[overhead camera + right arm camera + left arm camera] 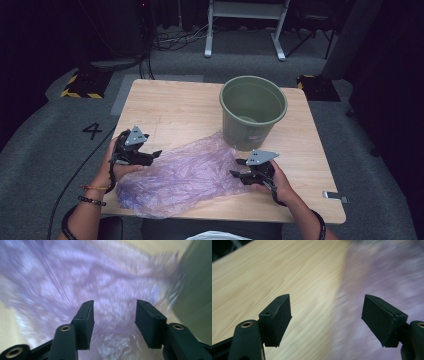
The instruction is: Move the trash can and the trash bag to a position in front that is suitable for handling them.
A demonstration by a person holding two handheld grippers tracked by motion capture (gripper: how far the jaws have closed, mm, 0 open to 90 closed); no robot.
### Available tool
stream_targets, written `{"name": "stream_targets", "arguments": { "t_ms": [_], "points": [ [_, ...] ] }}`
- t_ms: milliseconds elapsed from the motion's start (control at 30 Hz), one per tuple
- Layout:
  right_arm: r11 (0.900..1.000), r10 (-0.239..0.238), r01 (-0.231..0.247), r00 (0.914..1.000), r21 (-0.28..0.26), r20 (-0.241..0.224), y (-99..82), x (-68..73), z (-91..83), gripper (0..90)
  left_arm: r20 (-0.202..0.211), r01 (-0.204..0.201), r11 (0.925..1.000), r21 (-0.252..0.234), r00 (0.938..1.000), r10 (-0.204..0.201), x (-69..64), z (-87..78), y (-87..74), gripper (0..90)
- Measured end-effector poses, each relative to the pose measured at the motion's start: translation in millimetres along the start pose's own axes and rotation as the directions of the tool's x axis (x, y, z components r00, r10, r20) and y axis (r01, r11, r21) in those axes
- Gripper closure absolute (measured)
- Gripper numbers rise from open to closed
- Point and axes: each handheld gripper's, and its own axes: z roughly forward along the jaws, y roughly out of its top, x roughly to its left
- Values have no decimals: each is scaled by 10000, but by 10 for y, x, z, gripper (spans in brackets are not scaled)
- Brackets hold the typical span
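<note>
A crumpled, translucent purple plastic bag (182, 177) lies spread across the near half of the wooden desk (175, 107), its far corner reaching up to touch the base of a green plastic bucket (253, 111) that stands upright on the far right part of the desk. The left gripper (150, 156) hovers at the bag's left edge, held in the person's left hand (112, 167); in the left gripper view its jaws stand wide apart with nothing between them, one pad over bare wood and the other over the blurred purple film (384, 272). The right gripper (239, 168) sits at the bag's right edge, just in front of the bucket, held in the right hand (280, 182). In the right gripper view its jaws are partly open, with the bag's wrinkled plastic (100, 285) lying in the gap and beyond it; the pads do not press on the film, so the bag is not clamped. The bucket's green wall (197, 290) rises at the right of that view. A small metal clip (334, 196) lies near the desk's front right corner, well apart from the bag.
</note>
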Motion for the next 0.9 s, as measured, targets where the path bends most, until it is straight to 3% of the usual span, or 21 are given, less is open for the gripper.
{"name": "stream_targets", "arguments": {
  "t_ms": [67,133,233,267,367,633,667,733,800,900],
  "points": [
    [9991,-17,18,10000,431,-40,-61,-26,74,528,-273,333,9991,254,9991,-326,125,68,-120,240],
    [9972,-5,3,10000,750,18,-128,-56,114,550,-142,625,9975,334,9980,-621,205,140,-220,241],
    [9977,200,-195,9998,650,-73,-182,-98,92,569,-167,662,9961,579,9977,-654,217,226,-283,246],
    [9971,156,-162,9998,739,98,-217,-130,30,597,26,800,9946,655,9968,-803,216,303,-319,250],
    [9967,174,-185,9998,789,140,-260,-155,-30,617,65,685,9936,904,9976,-694,187,378,-324,256],
    [9934,813,-869,9939,749,750,-553,-304,-386,624,545,365,9942,1007,9976,-421,50,527,-265,254],
    [9910,1040,-1117,9894,733,1014,-638,-356,-489,625,811,509,9943,934,9950,-586,35,553,-260,256],
    [9905,1079,-1166,9876,725,1139,-666,-378,-522,625,855,497,9946,915,9947,-576,29,564,-252,256],
    [9867,1326,-1447,9799,738,1488,-771,-449,-656,626,1162,553,9955,765,9912,-640,5,604,-242,259],
    [9833,1516,-1661,9738,743,1694,-852,-486,-761,625,1237,469,9961,745,9907,-559,-17,630,-218,258]
  ]
}}
